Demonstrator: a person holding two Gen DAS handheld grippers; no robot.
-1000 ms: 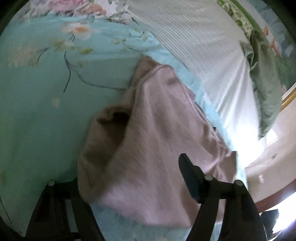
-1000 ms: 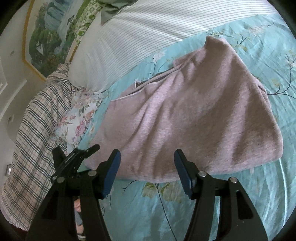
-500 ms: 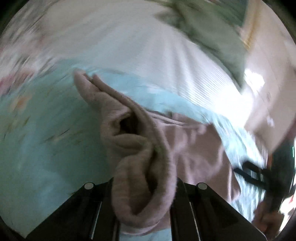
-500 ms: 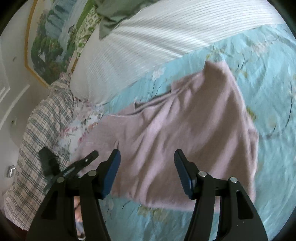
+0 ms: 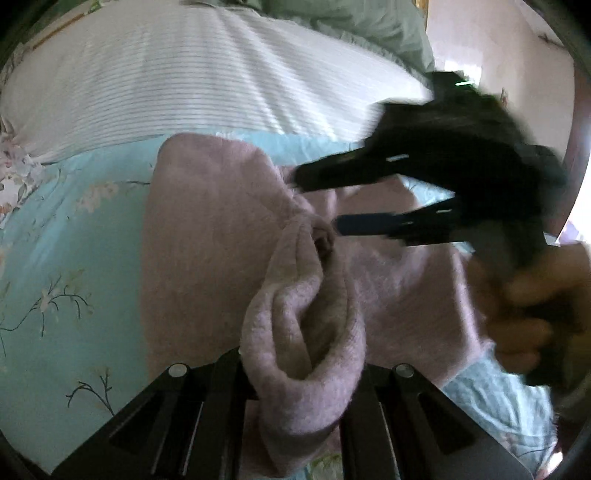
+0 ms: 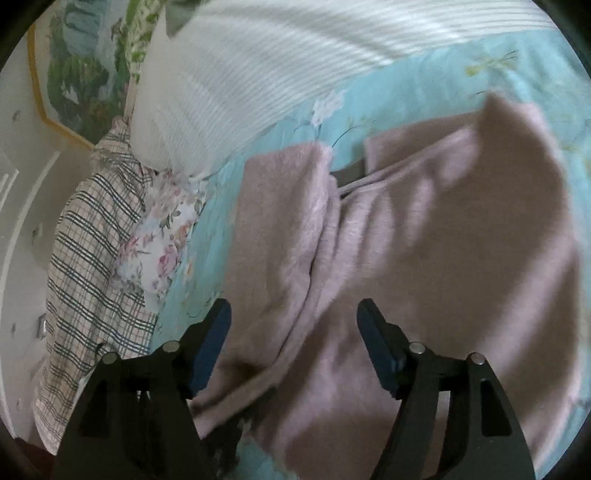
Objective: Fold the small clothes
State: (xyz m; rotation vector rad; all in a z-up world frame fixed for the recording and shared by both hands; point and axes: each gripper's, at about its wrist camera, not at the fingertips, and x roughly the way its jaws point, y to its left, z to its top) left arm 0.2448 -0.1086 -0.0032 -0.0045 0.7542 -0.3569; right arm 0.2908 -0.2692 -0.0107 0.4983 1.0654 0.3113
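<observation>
A pink fleece garment (image 5: 207, 229) lies spread on the turquoise floral sheet (image 5: 55, 240). My left gripper (image 5: 303, 365) is shut on a bunched fold of it, and the fabric bulges up between the jaws and hides the fingertips. My right gripper (image 5: 327, 201), held by a hand (image 5: 524, 314), hovers just beyond that fold. In the right wrist view the right gripper (image 6: 295, 325) hangs over the garment (image 6: 461, 240) near a lengthwise crease. Its jaws are opening; cloth lies below them and nothing is pinched.
A white striped pillow (image 5: 184, 85) runs along the far side of the sheet, with a green pillow (image 5: 351, 18) behind it. A plaid cloth (image 6: 85, 240) and a floral cushion (image 6: 159, 251) lie left of the garment. A framed painting (image 6: 81, 74) hangs on the wall.
The left gripper closed on a fold of the garment, rolled and drew it up and across. The right gripper moved in over the garment, and its jaws stand wider.
</observation>
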